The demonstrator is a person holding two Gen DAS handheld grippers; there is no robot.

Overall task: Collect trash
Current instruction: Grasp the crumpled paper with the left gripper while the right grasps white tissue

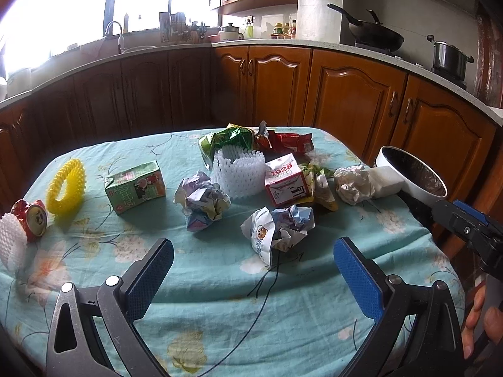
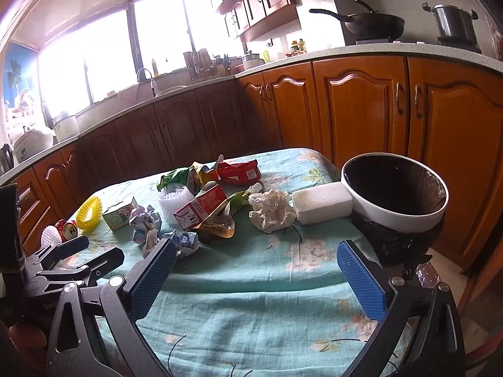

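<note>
Trash lies across a table with a teal flowered cloth [image 1: 220, 282]: a green carton [image 1: 135, 187], a red and white carton [image 1: 286, 180], crumpled paper balls [image 1: 201, 199] [image 1: 279, 227], a crumpled tissue [image 1: 353, 183] [image 2: 272, 209], snack wrappers [image 1: 254, 139], a white foam net [image 1: 237, 172], a crushed can [image 1: 31, 218] and a white foam block [image 2: 322, 202]. A white-rimmed bin [image 2: 394, 193] with a black liner stands at the table's right edge. My left gripper [image 1: 253, 259] is open and empty just before a paper ball. My right gripper [image 2: 256, 262] is open and empty above the cloth.
A yellow spiky ring [image 1: 66, 187] and a white foam net [image 1: 11, 242] lie at the left end. Wooden kitchen cabinets [image 1: 345, 94] run behind the table. A wok [image 1: 374, 33] and a pot [image 1: 449, 58] sit on the counter.
</note>
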